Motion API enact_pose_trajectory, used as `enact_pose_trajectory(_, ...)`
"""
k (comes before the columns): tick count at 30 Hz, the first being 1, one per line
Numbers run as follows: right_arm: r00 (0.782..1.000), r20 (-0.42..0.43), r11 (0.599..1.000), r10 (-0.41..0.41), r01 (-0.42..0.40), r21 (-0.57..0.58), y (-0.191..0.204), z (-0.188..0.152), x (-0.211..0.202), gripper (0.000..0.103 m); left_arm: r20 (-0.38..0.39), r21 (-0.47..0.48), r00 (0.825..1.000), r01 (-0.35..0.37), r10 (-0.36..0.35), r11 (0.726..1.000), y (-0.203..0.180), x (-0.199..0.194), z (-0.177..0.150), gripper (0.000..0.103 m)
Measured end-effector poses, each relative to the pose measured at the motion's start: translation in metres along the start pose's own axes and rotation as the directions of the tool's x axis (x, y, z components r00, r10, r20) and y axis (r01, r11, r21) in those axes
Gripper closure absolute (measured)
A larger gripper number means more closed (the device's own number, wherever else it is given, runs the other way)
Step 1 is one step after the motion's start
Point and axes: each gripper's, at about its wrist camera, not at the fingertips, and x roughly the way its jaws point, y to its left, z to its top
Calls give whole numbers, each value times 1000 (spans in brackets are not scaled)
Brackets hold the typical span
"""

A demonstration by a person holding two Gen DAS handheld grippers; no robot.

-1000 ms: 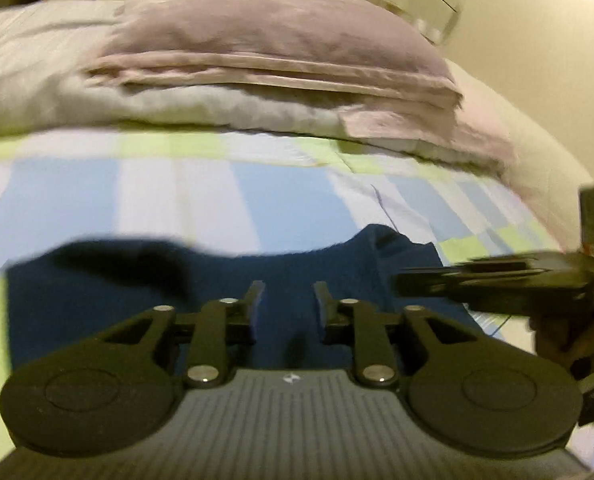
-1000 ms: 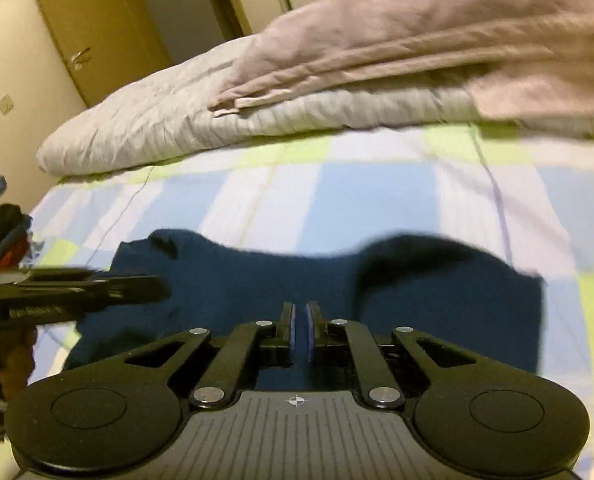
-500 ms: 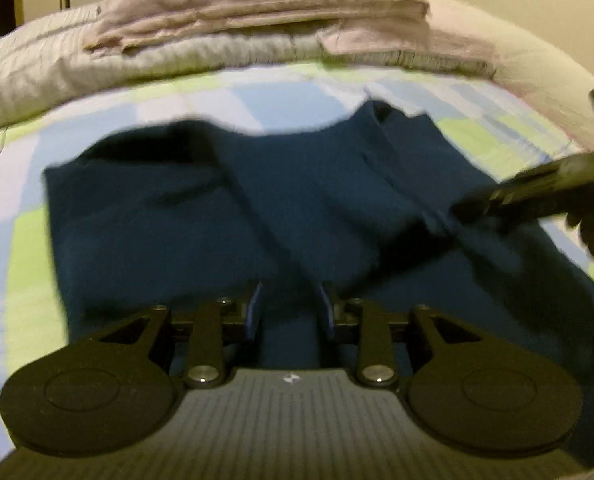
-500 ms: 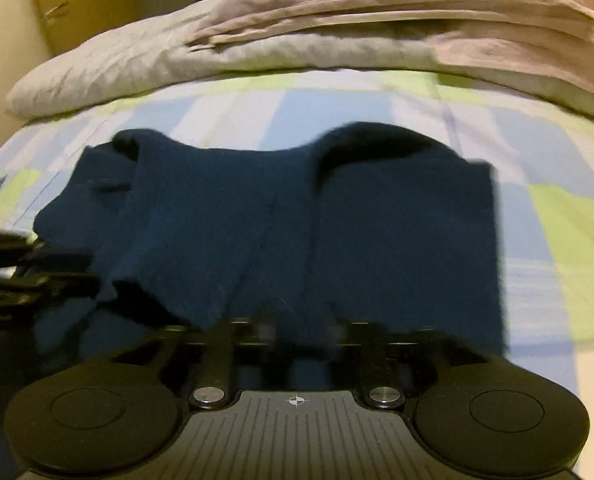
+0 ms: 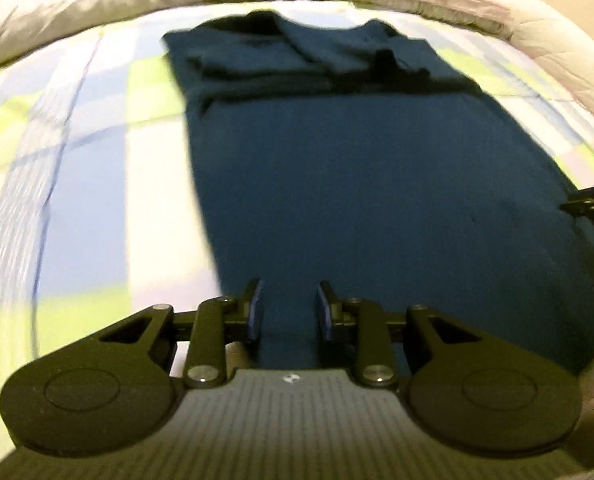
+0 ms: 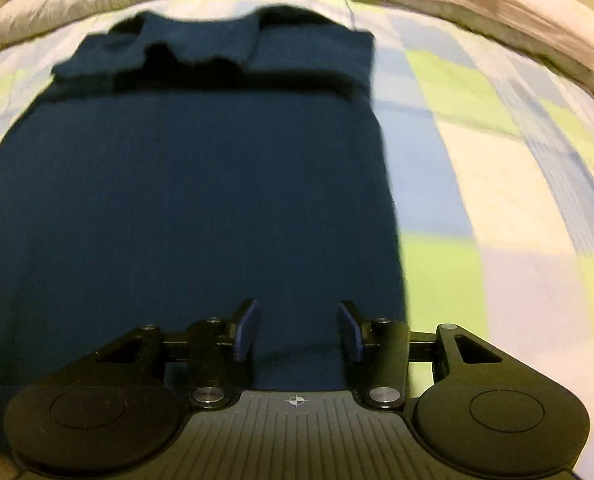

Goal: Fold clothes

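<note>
The left claw (image 5: 289,306) stands with its blue pads apart and nothing pinched between them — only the near hem of the dark blue garment (image 5: 377,184) shows through the gap. The right claw (image 6: 299,330) has jaws that are opening, wider than the left, and they too are empty; the cloth lies below and beyond them, not gripped. In the left wrist view the tip of the right claw pokes in from the right edge, over the garment's side.

The garment lies spread flat on the bed — long body toward both claws, its far end near the pillows, where the sleeves are folded in across the chest in a darker, rumpled band. Under it is a checked sheet (image 6: 477,168) of blue, green and white. Beyond that lie a pale grey quilt (image 5: 97,4) and pinkish folded bedding (image 6: 497,4).
</note>
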Motion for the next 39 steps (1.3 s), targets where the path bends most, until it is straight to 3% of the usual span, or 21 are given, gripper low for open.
enact_pose_trajectory(3, 999, -31, 996, 11, -9, 85, -9, -26, -16, 52, -46, -37, 998, -34, 32, 999, -4, -16, -22, 79)
enact_pose_trajectory(5, 1000, -23, 999, 8, -7, 44, -6, -39, -25, 52, -55, -119, 997, -56, 50, 991, -2, -27, -32, 79)
enact_pose_trajectory(8, 1000, -27, 1000, -10, 9, -11, 1, -37, -36, 52, 44, -176, 995, -85, 94, 981, -16, -55, -27, 84)
enact_pose_trajectory(10, 998, 64, 1000, -13, 14, -18, 3, -31, -47, 52, 116, -166, 989, -76, 96, 983, -31, -64, -25, 84)
enact_pose_trajectory(12, 987, 152, 999, 47, -45, -20, 6, -27, -53, 52, 140, -154, 987, -62, 84, 986, -50, -62, -28, 84)
enact_pose_trajectory(14, 987, 139, 997, 75, -72, -32, 10, -33, -45, 52, 86, -159, 993, -67, 81, 985, -66, -47, -40, 84)
enact_pose_trajectory(16, 992, 98, 996, 77, -73, -44, 11, -51, -39, 52, -21, -222, 995, -100, 97, 970, -77, -36, -58, 88)
enact_pose_trajectory(19, 994, 52, 995, 96, -93, -43, 2, -85, -54, 52, -40, -292, 989, -145, 139, 946, -92, -55, -79, 88)
enact_pose_trajectory(23, 990, -61, 991, 128, -130, -31, -15, -119, -80, 52, -132, -331, 971, -234, 201, 914, -118, -94, -97, 88)
enact_pose_trajectory(25, 986, -90, 990, 143, -142, 15, -28, -129, -99, 52, -140, -347, 963, -266, 230, 900, -136, -128, -103, 88)
enact_pose_trajectory(29, 975, -28, 969, 221, -217, 118, -55, -131, -161, 52, -121, -399, 955, -297, 272, 868, -169, -197, -101, 87)
enact_pose_trajectory(34, 960, 41, 954, 278, -281, 107, -66, -113, -237, 51, -79, -469, 948, -309, 309, 827, -201, -272, -86, 73)
enact_pose_trajectory(36, 958, 60, 954, 279, -284, 92, -63, -104, -265, 51, -53, -486, 951, -291, 304, 824, -212, -294, -80, 68)
enact_pose_trajectory(39, 954, 84, 951, 288, -295, 91, -53, -95, -294, 31, -31, -488, 951, -283, 308, 825, -229, -316, -69, 63)
